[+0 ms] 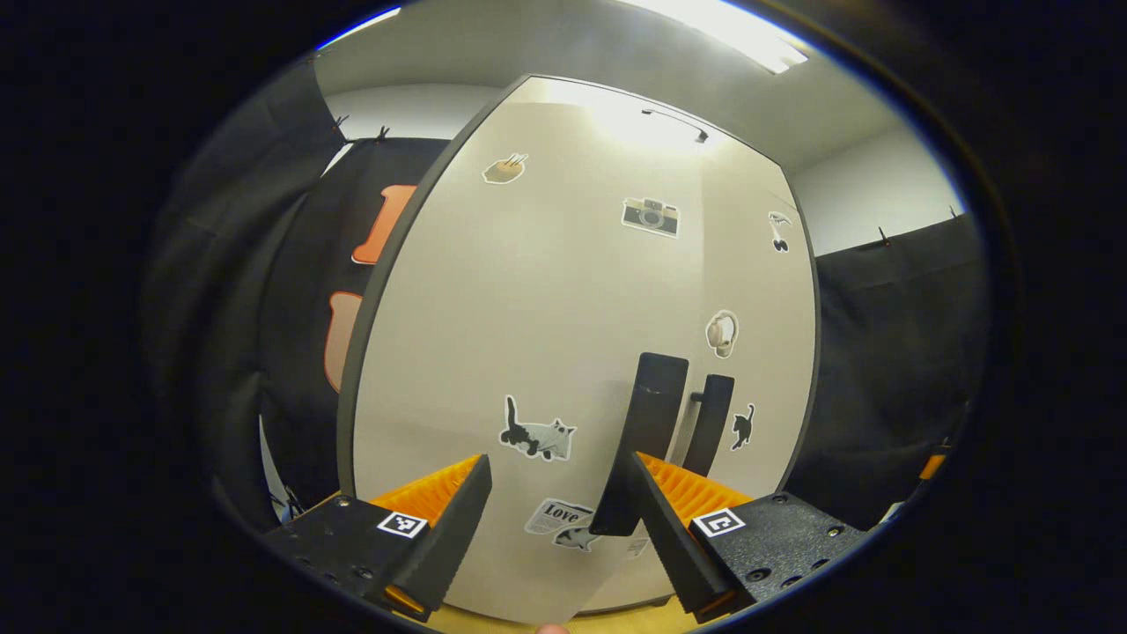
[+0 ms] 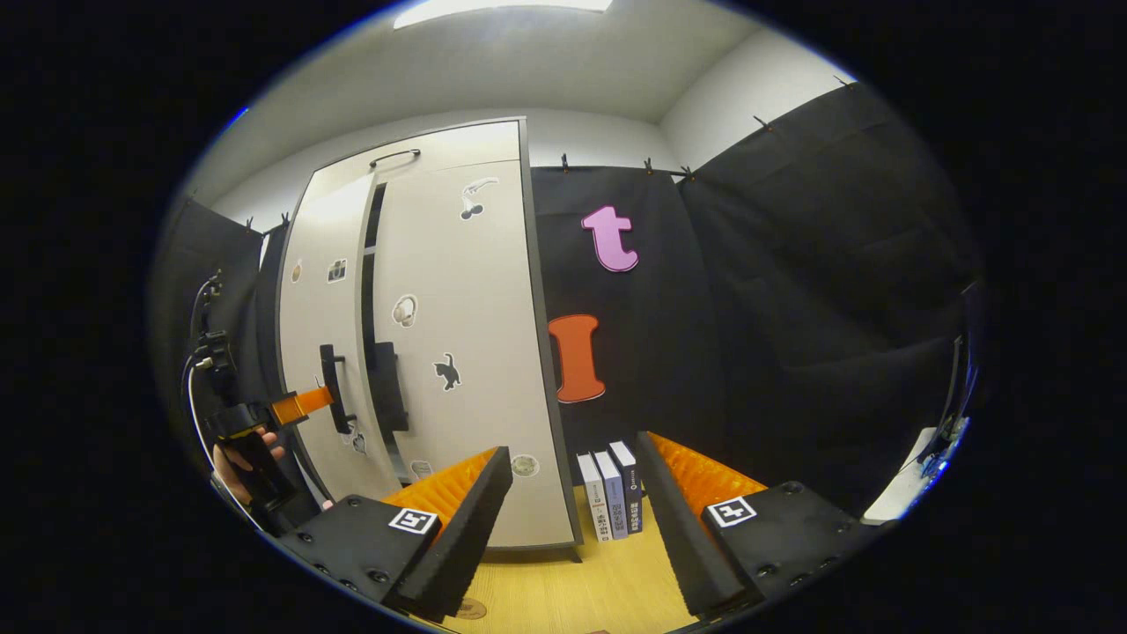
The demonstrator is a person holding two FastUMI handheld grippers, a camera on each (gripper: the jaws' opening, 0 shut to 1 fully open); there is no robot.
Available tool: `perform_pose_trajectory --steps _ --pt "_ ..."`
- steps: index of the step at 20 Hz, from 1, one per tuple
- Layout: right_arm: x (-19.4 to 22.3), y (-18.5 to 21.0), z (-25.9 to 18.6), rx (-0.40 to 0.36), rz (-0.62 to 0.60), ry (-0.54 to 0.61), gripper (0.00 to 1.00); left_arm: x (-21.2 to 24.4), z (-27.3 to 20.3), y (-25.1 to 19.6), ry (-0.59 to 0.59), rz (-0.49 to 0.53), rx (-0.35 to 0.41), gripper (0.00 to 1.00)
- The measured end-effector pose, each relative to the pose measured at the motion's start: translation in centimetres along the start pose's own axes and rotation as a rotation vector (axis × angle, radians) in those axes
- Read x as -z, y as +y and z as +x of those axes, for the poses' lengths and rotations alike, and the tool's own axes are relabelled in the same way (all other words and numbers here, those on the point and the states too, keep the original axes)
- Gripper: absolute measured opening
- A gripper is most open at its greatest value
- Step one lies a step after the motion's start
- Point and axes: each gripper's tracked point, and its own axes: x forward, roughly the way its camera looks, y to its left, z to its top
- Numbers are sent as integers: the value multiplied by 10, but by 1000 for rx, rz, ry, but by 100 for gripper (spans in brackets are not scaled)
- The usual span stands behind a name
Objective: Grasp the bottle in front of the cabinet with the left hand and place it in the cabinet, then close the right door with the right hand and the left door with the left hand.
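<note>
The white cabinet's left door [image 1: 563, 308], covered in stickers, stands close in front of my left gripper [image 1: 556, 462]. That gripper is open, and its right finger sits beside the left door's dark handle [image 1: 656, 414]. The right door's handle [image 1: 713, 423] lies just past it. In the right gripper view, a hand holds the left gripper [image 2: 317, 401] at the left door's handle [image 2: 333, 387]. The left door [image 2: 321, 291] stands slightly ajar, with a dark gap beside the right door [image 2: 458, 352], which lies flat against the cabinet. My right gripper [image 2: 574, 449] hangs open and holds nothing, off the cabinet's right corner.
Three books [image 2: 612, 493] stand upright on the wooden tabletop [image 2: 599, 581], right of the cabinet against the black cloth wall. The cloth wall runs round behind and to both sides of the cabinet.
</note>
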Motion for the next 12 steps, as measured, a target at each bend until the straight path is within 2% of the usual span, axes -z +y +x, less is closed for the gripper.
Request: perform_pose_trajectory --steps 7,10,12 --pt "8 4 0 -6 -6 20 95 8 15 -8 5 28 23 94" --pt "10 13 6 -23 -13 21 95 15 16 -17 17 -18 49 95" --pt "14 20 11 -40 -13 25 95 12 12 -13 11 -30 41 95"
